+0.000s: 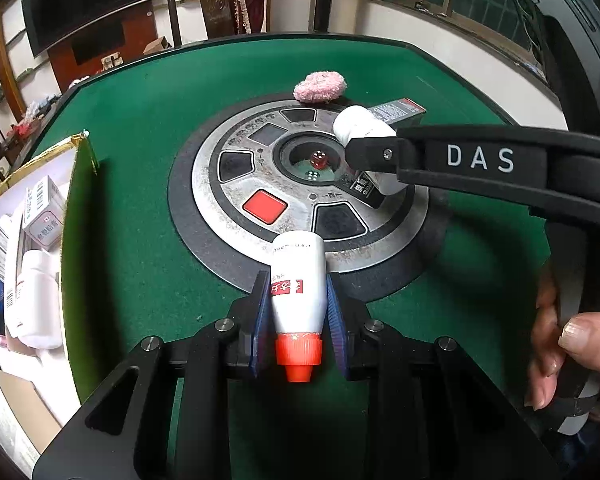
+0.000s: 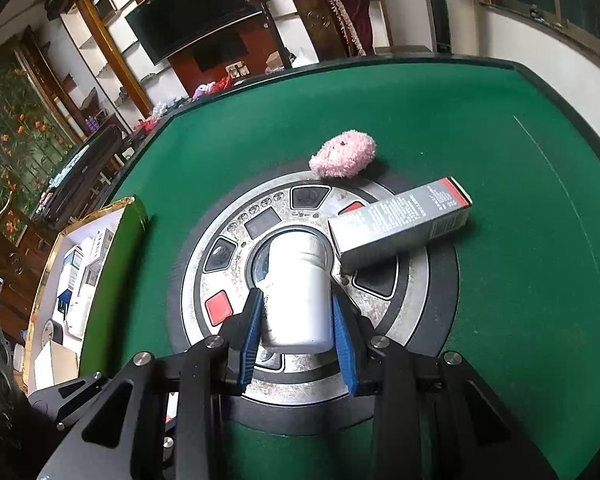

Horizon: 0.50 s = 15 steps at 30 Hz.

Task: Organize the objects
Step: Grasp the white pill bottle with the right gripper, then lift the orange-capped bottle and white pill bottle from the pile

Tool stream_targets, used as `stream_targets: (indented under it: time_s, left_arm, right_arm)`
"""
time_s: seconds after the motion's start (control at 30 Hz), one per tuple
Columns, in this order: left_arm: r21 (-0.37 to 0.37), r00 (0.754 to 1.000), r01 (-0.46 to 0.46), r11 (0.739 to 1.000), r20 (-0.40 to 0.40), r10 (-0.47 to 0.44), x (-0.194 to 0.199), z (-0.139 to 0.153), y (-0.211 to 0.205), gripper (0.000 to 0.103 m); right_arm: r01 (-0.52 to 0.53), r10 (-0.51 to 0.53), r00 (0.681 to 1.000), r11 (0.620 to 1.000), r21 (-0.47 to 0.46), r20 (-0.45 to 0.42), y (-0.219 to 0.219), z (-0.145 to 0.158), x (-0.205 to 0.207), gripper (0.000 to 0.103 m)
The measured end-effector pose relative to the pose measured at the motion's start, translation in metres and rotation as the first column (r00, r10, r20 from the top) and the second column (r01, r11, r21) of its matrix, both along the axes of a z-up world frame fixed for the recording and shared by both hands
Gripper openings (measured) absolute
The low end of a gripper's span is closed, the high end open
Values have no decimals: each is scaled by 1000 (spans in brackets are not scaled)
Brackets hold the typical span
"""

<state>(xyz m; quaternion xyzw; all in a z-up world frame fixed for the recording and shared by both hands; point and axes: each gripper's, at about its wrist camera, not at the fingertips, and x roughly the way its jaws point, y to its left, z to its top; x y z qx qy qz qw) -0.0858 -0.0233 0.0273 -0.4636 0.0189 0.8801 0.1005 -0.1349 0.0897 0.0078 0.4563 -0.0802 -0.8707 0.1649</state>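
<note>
Clamped between the left gripper (image 1: 298, 316)'s blue jaws, a white plastic bottle with an orange-red cap (image 1: 298, 300) lies cap-backward, held mid-body, apparently for carrying. The right gripper (image 2: 298, 332)'s jaws likewise grip a plain white pill bottle (image 2: 298, 300) over the round silver control panel (image 2: 384, 308). Ahead of those jaws a grey carton (image 2: 400, 226) and a pink fluffy ball (image 2: 343, 154) wait on the green worktop (image 2: 500, 300). Left of both, an open gold-edged box (image 1: 70, 152) already holds packages; its raised green flap may obstruct entry.
</note>
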Motion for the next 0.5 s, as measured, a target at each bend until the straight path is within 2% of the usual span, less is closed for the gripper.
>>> stream_targets:
  time_s: [0.5]
  left_arm:
    - [14, 999, 10, 1000, -52, -9, 7, 17, -4, 26]
  right_arm:
    - [-10, 9, 1000, 1000, -23, -15, -11, 8, 1, 33]
